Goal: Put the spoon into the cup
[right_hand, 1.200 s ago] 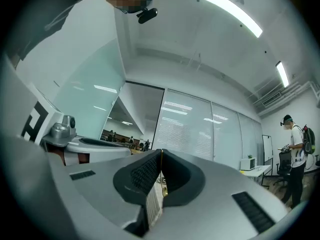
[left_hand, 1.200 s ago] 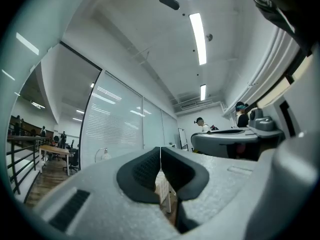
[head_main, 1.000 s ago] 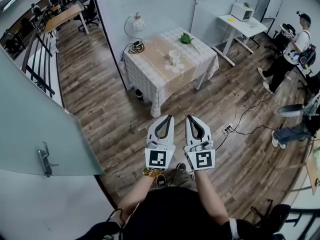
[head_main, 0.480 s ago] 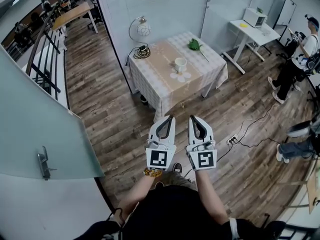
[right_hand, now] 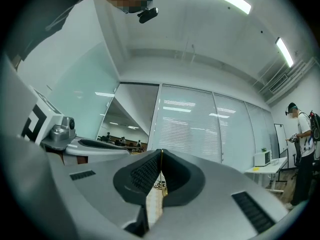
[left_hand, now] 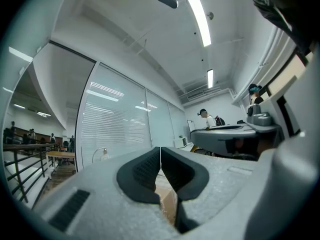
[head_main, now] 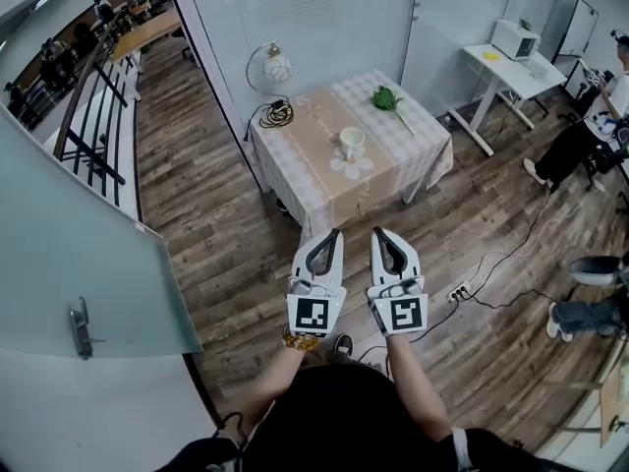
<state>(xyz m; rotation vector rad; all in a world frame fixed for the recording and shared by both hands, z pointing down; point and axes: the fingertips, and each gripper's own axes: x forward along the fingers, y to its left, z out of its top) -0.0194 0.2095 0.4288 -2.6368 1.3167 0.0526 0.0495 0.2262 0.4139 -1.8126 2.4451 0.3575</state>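
between the closed jaws of the right gripper (right_hand: 161, 153) sits the spoon (right_hand: 161, 179), a thin gold sliver seen edge-on. its long axis runs along the seam where the jaws meet, from the tips back toward the gripper's throat, so it lies in line with the gripper and points forward. a small rounded end hangs free in the hollow behind the grip. whether that end is the bowl or the handle is too small to tell. from the head view the spoon is too thin to pick out.

the left gripper (left_hand: 160, 149) is closed too, with nothing between its jaws. both grippers are held side by side in front of the person, jaws pointing toward the table (head_main: 295, 160).

what has changed over the last second is the approach. the table and the white cup (head_main: 351, 143) standing near its middle have slid lower and closer in the head view, while the grippers keep the same pose. i judge the person is walking up to the table with the spoon already gripped, so the pickup is done and the carry is under way.

the cup is upright, mouth up, and well apart from the grippers. to go in, the spoon will likely need tipping from forward to downward over the cup's mouth.
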